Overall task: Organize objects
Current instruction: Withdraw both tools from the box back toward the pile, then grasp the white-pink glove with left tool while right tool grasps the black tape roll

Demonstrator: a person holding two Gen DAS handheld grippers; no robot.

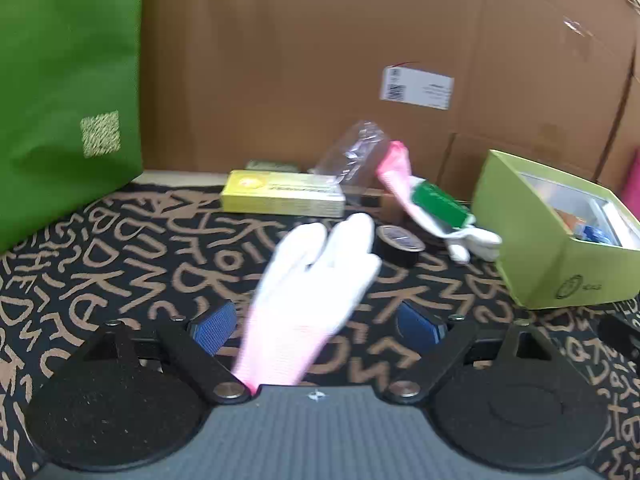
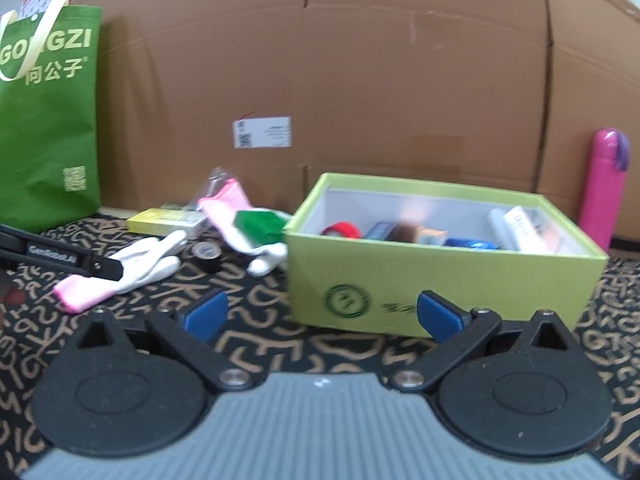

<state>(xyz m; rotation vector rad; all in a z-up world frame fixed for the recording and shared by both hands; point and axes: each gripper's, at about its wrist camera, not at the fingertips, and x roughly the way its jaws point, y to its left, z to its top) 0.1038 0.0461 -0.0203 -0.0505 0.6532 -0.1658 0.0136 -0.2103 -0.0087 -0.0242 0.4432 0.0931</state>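
1. Landmark: open lime-green box (image 2: pixel 440 276) on the patterned surface (image 2: pixel 340 344), in front of a cardboard wall (image 2: pixel 360 80).
2. Left tool (image 1: pixel 320 320): blue pads wide apart. A white glove with a pink cuff (image 1: pixel 312 280) lies between them, cuff toward the tool body. The picture is blurred there and I can't tell if the pads touch it; they do not look clamped on it.
3. From the right wrist view, that glove lies flat on the surface well left of the box, with a black arm of the left tool over it.
4. Right tool (image 2: pixel 320 318): pads apart, nothing between them. It points at the box's front wall, close to it.
5. Black tape roll (image 1: pixel 396 244): on the surface between the glove and the box, just past the glove's fingertips.
6. Second glove (image 1: pixel 404 188): pink cuff up, white fingers down, touching or almost touching the box's left side. A green item (image 1: pixel 440 204) lies on it.
7. Yellow carton (image 1: pixel 284 198): flat, left of the box, near the cardboard wall. Clear plastic bag (image 1: pixel 352 152) just behind it.
8. Inside the box: a red roll (image 2: pixel 342 230), some blue items and a white tube; details are too blurred to tell.
9. Green tote bag (image 2: pixel 48 128): upright, far left of the box.
10. Pink bottle (image 2: pixel 604 188): upright, right of the box and behind it, at the wall.
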